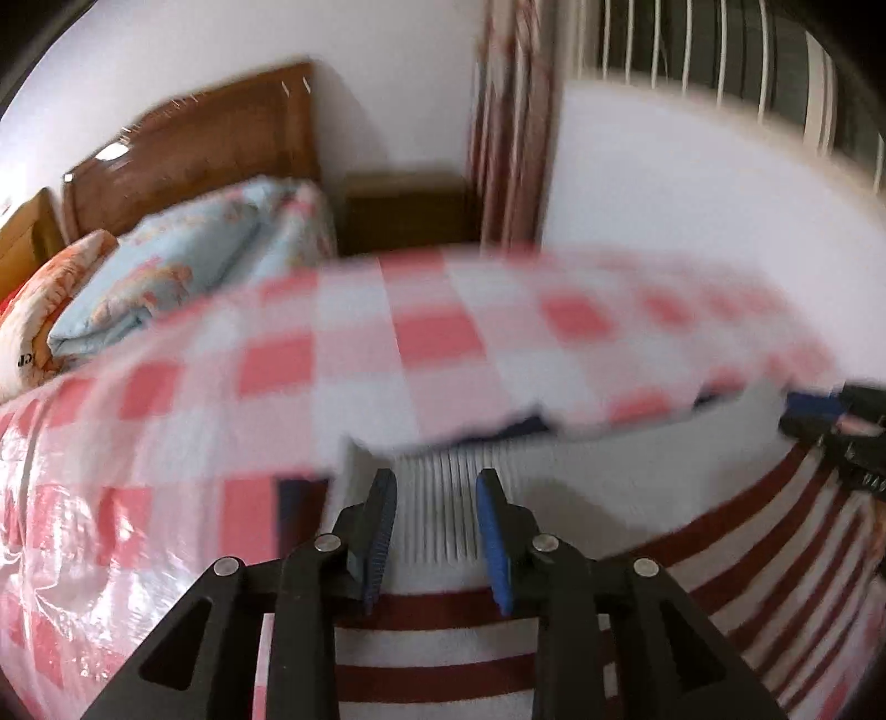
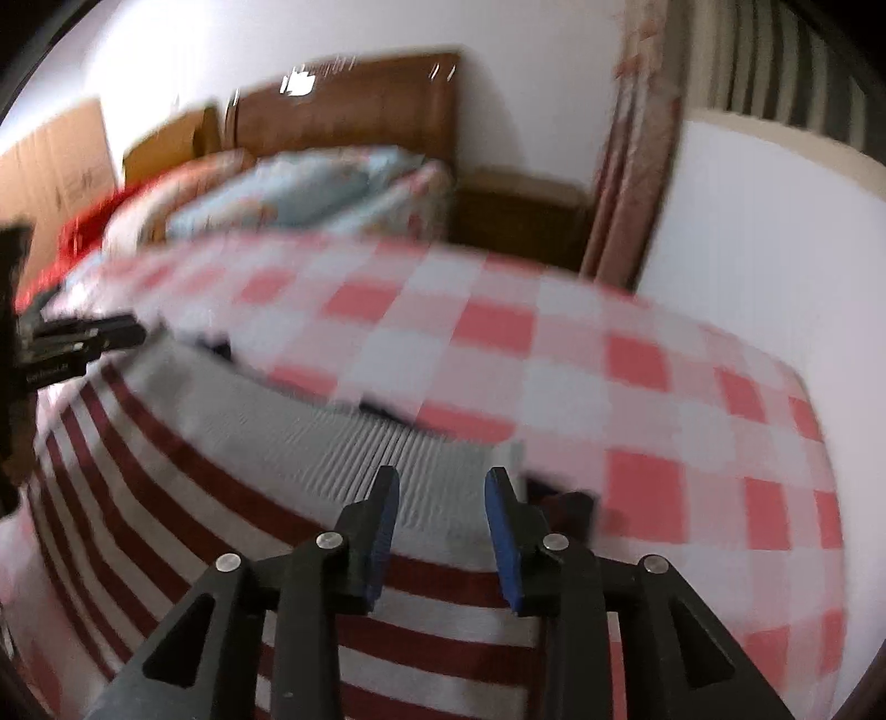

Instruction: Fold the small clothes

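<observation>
Striped garment (image 1: 470,653) with its ribbed hem (image 1: 443,498) fills the lower centre of both views on the checked bedcover (image 1: 343,338). Left gripper (image 1: 437,531) and right gripper (image 2: 443,537) hover spread, empty; better smooth the hem before regrasping.

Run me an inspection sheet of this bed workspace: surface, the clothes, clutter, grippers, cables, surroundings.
Surface: bed cover, pink and white checks, blurred.
Job's things: striped garment, red and white with a grey ribbed hem, lying flat under both grippers; something dark shows just past the hem.
Clutter: folded quilt and floral pillow at the head end.
Grippers: left gripper open, nothing between its blue pads; right gripper open, also holding nothing.
Cables: nothing seen.
Surroundings: wooden headboard, wooden nightstand, curtain, barred window, white wall.
</observation>
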{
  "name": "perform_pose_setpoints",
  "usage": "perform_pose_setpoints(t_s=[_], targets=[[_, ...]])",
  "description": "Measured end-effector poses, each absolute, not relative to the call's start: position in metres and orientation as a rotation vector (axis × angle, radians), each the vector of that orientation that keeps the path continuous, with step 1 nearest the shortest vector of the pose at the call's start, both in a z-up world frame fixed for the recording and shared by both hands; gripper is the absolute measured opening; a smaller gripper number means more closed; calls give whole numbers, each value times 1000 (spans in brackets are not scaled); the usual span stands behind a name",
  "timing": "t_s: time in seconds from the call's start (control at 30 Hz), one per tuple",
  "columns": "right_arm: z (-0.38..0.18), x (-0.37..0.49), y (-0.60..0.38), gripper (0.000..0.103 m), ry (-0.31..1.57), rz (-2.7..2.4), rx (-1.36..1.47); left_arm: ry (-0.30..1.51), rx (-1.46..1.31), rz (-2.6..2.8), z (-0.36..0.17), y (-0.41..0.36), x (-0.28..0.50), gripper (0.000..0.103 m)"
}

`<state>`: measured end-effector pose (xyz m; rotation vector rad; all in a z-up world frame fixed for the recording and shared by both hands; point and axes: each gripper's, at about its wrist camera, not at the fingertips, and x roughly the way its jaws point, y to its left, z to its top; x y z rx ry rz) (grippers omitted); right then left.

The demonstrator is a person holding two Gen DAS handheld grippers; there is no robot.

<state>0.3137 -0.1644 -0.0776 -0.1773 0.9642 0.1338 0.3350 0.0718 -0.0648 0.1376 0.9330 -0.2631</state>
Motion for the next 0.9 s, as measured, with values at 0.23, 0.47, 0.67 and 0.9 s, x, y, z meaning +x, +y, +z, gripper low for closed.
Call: perform_pose_setpoints(t_s=[0.23,0.47,0.67,0.9], targets=[[-46,279,-191,102,885,80,-89,867,71,-134,-38,105,305,36],[-46,190,-152,103,822,235,-52,806,55,-235,-30,105,209,40],[-85,172,-140,103,861,186,-123,826,42,-167,-64,112,190,41],[-66,150,-162,103,839,166,-4,854,-61,-104,-61,125,170,43]])
